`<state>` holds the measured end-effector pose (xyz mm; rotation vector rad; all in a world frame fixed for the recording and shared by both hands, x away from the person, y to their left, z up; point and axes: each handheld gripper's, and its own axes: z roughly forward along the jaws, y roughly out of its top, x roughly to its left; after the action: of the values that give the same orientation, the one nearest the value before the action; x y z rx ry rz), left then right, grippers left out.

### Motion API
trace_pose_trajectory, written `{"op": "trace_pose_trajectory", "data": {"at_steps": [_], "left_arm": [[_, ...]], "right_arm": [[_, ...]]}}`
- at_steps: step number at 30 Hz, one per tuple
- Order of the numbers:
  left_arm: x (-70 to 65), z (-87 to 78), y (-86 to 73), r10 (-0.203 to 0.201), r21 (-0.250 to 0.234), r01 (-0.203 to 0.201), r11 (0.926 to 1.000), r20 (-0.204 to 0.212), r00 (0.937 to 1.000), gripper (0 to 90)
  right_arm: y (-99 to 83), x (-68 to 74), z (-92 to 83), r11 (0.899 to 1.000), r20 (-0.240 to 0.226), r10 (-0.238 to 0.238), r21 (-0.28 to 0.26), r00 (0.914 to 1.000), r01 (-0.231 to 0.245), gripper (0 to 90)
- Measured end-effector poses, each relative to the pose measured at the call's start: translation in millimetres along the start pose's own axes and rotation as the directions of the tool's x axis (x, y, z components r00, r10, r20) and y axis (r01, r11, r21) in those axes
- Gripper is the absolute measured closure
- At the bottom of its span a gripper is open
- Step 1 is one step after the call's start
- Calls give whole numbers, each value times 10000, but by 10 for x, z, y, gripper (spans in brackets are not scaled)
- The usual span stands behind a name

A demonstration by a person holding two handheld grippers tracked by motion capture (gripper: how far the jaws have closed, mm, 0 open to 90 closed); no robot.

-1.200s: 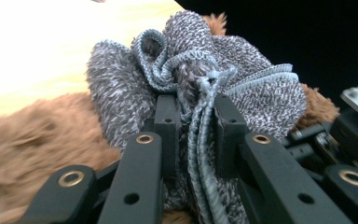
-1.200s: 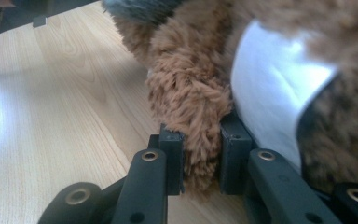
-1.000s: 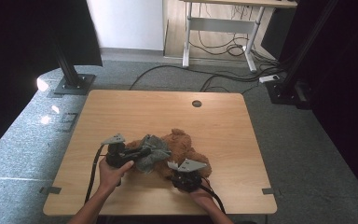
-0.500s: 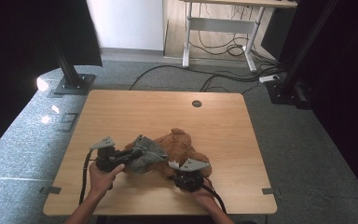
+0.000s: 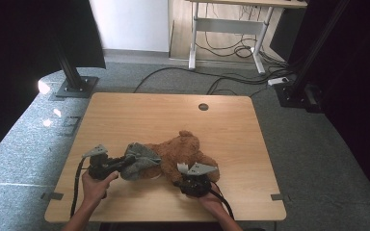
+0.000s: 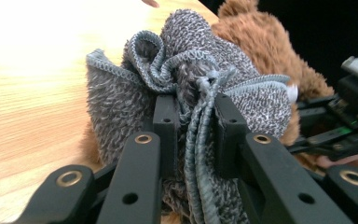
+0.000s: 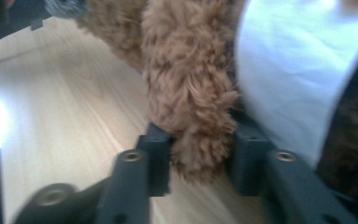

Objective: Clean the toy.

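A brown teddy bear (image 5: 183,154) is lying on the wooden table (image 5: 139,113), in the near half and a little toward the near edge, well clear of all four corners. A grey knitted cloth (image 5: 139,161) is sitting bunched against the bear's left side, touching its fur.

The left gripper (image 5: 118,163) is lying low over the table near the left part of the near edge, pointing toward the bear, and its jaws are pinching a gathered fold of the cloth. In the left gripper view the cloth (image 6: 186,102) is filling the gap between the two black jaws, with the hemmed edge running down between the pads (the fabric is visibly squeezed there), and the bear (image 6: 265,51) is rising behind it. The left hand (image 5: 94,185) is wrapping the gripper's handle.

The right gripper (image 5: 192,175) is sitting at the bear's near side, close to the middle of the near edge. Its jaws have just been opening: in the right gripper view a tuft of the bear's brown fur (image 7: 191,93) is hanging between the pads, which are standing slightly off it on each side, so they are no longer clamping it. A white patch (image 7: 298,70) is showing beside the fur.
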<state>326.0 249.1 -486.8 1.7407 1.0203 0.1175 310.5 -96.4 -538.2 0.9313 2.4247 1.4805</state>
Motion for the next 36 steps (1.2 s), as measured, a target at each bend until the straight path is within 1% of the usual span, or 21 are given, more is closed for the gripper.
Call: {"op": "trace_pose_trajectory", "data": {"at_steps": [1, 3, 4, 6, 8, 10, 13, 14, 16, 17, 18, 19, 21, 23, 25, 27, 28, 29, 31, 33, 36], "left_arm": [[-10, 7, -4, 36, 34, -37, 10000, 7, 10000, 742], [-23, 12, -10, 165, 59, -164, 9998, -66, 9998, 742], [-26, 10, -11, 198, 70, -197, 9998, -112, 9997, 742], [-25, 10, -11, 191, 84, -190, 9998, -122, 9997, 742], [-25, 11, -12, 194, 95, -193, 9998, -126, 9997, 742], [-26, 12, -15, 201, 106, -199, 9997, -141, 9997, 741], [-22, 8, -21, 202, 139, -200, 9997, -178, 9996, 741], [-18, 6, -24, 158, 144, -156, 9998, -167, 9997, 741], [-13, 5, -27, 127, 133, -125, 9998, -163, 9998, 741], [-13, 5, -27, 115, 130, -113, 9999, -159, 9998, 741], [-13, 4, -27, 114, 131, -112, 9999, -157, 9998, 741], [-13, 3, -27, 121, 134, -119, 9998, -155, 9998, 741], [-12, -2, -25, 82, 126, -80, 9999, -123, 9999, 741], [-10, -9, -9, -60, 73, 60, 10000, -4, 10000, 740], [-16, -20, 33, -178, -57, 180, 9998, 214, 9996, 740], [-43, -16, 87, -244, -155, 252, 9996, 446, 9987, 740], [-77, 2, 135, -194, -187, 206, 9996, 595, 9980, 740], [-113, 26, 180, -125, -207, 140, 9997, 699, 9975, 739], [-193, 98, 283, 10, -257, 15, 9997, 975, 9952, 740], [-291, 199, 400, 131, -306, -91, 9995, 1329, 9910, 740], [-473, 398, 580, 507, -263, -469, 9986, 1695, 9842, 740]], "right_arm": [[10, 9, -34, 10000, -55, 6, 35, 10000, -6, 542], [24, 19, -113, 9999, -60, 132, 58, 9999, -132, 490], [37, 25, -191, 9998, 29, 185, -32, 9998, -185, 468], [73, 30, -341, 9992, 127, 233, -336, 9996, -229, 449], [123, 17, -495, 9962, 213, 231, -839, 9995, -212, 431], [172, -35, -600, 9930, 354, 384, -1129, 9986, -342, 417], [269, -183, -704, 9877, 840, 656, -1475, 9943, -527, 390], [295, -212, -719, 9877, 956, 627, -1491, 9934, -480, 378], [354, -301, -727, 9923, 1521, 194, -1240, 9882, -3, 330], [365, -358, -713, 9945, 1607, 204, -1047, 9868, -35, 308], [364, -431, -678, 9966, 1555, 391, -781, 9871, -272, 286], [355, -468, -650, 9975, 1542, 447, -605, 9870, -357, 278], [311, -527, -573, 9991, 1497, 425, -134, 9878, -410, 289], [259, -549, -506, 9995, 1348, 319, 4, 9904, -322, 366], [216, -539, -464, 9999, 1236, 122, -126, 9923, -108, 493], [184, -522, -440, 9994, 1230, 34, -343, 9924, 8, 565], [176, -512, -434, 9993, 1191, -20, -375, 9929, 65, 586], [171, -496, -426, 9991, 1141, -192, -345, 9933, 233, 601], [167, -471, -411, 9987, 1136, -374, -313, 9928, 412, 619], [157, -458, -393, 9986, 1135, -338, -373, 9930, 383, 627], [151, -430, -371, 9978, 1138, -493, -391, 9923, 540, 631]]}}
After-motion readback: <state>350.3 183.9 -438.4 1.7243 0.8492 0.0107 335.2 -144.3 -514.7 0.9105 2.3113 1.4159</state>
